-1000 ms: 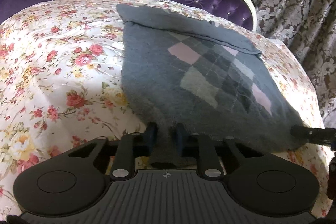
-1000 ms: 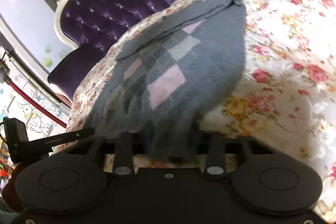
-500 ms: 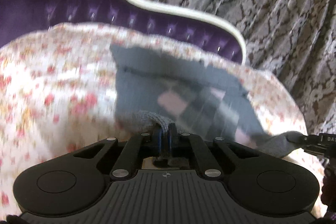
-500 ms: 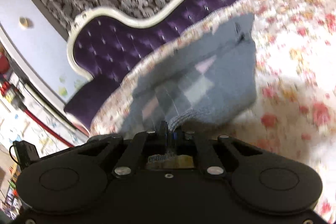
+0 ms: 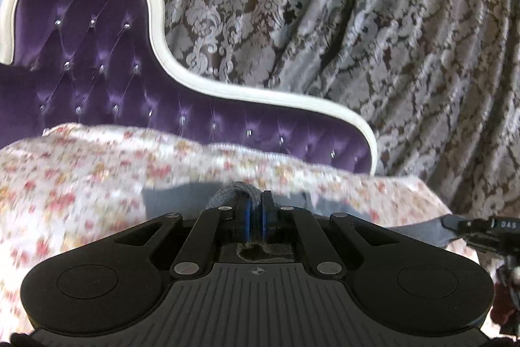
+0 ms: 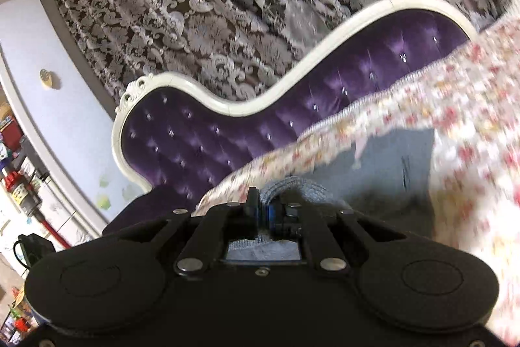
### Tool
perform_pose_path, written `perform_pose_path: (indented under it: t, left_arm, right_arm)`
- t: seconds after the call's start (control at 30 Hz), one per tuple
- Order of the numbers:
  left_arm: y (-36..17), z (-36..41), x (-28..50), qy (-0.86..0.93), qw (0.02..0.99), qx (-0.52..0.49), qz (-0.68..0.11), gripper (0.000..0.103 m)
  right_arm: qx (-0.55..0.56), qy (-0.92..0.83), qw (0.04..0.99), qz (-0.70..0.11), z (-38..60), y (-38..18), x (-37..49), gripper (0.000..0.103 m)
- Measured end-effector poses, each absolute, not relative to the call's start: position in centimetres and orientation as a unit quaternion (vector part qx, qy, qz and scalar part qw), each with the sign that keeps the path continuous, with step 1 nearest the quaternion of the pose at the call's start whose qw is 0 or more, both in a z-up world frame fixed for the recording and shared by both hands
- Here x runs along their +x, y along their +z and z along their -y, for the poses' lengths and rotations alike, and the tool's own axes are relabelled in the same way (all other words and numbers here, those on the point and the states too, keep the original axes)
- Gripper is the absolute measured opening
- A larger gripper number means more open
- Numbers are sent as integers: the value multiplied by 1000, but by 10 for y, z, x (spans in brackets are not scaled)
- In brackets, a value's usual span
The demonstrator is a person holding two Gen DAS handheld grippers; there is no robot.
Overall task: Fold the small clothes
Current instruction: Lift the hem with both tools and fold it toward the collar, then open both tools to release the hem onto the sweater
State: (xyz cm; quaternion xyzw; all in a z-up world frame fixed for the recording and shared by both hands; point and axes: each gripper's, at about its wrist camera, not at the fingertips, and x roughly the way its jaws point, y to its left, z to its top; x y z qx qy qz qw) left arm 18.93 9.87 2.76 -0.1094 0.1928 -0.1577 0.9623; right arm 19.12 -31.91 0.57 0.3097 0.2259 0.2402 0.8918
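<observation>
The left gripper (image 5: pixel 255 218) has its blue-padded fingers (image 5: pixel 247 218) pressed almost together on a bunched roll of the grey knitted garment with an argyle front (image 5: pixel 239 189). The knit bulges up over the fingertips, and a dark tuft of it shows in the slot behind them. Beyond the fingers a flat grey strip of the same garment lies on the white bedspread printed with red and yellow flowers (image 5: pixel 81 174), which is motion-blurred. At the right edge of the left wrist view another corner of grey cloth runs to the tip of the other tool.

The right gripper (image 6: pixel 265 213) is likewise closed down on a ribbed fold of the garment (image 6: pixel 292 187), with only the thickness of the knit between its fingers (image 6: pixel 252 212). The rest of the grey cloth spreads right and away from it across the bedspread (image 6: pixel 471 106).

Behind the bed stand the purple button-tufted headboard with a white carved frame (image 5: pixel 97 80) and the brown curtain with a silver damask pattern (image 5: pixel 390 38).

A second ago the garment lay spread open, its pink and grey diamonds showing, and the left fingers stood apart around its hem. Both pairs have since closed, the diamonds have gone from sight, and both views have tilted up towards the headboard and curtain.
</observation>
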Motion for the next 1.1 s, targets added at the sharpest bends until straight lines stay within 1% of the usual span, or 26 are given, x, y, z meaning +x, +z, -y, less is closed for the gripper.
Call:
perform_pose_path:
  t: [0.13,0.3,0.47,0.67,0.7,0.77,0.83,0.87,0.9,0.93,1.0,1.1]
  left_arm:
    - [30,-98,239,-150,962,-114,-195,6]
    - [14,-96,299,-138,960,-106,-219,6]
    - [-16,-91,353,-122,950,-110,-264,6]
    - [-58,-81,394,-95,941,-72,-316,6]
    - [-63,-79,399,-92,939,-65,-324,9]
    - [-71,-78,407,-84,937,-54,-333,10]
    - [-75,-80,414,-73,937,-49,-339,28]
    - [-75,-81,416,-66,938,-49,-338,31]
    - [-74,-84,418,-56,939,-51,-335,34]
    - [-71,-87,419,-47,941,-52,-330,34]
    - [-64,-92,416,-29,946,-51,-320,34]
    - [-52,-92,403,-29,950,-33,-309,39]
  right_arm:
    - [311,228,896,-220,319,3,235,12]
    - [295,206,904,-230,314,-10,292,12]
    - [302,168,900,-266,314,-40,346,12]
    - [272,132,895,-328,302,-78,387,12]
    - [267,129,894,-336,300,-82,392,13]
    - [266,116,891,-350,297,-90,398,20]
    - [272,100,890,-353,298,-93,403,26]
    - [277,92,889,-352,300,-94,404,32]
    - [281,82,891,-347,302,-95,405,50]
    - [282,75,894,-341,304,-94,406,62]
    - [276,62,901,-330,307,-88,403,64]
    - [266,70,908,-315,307,-77,393,64]
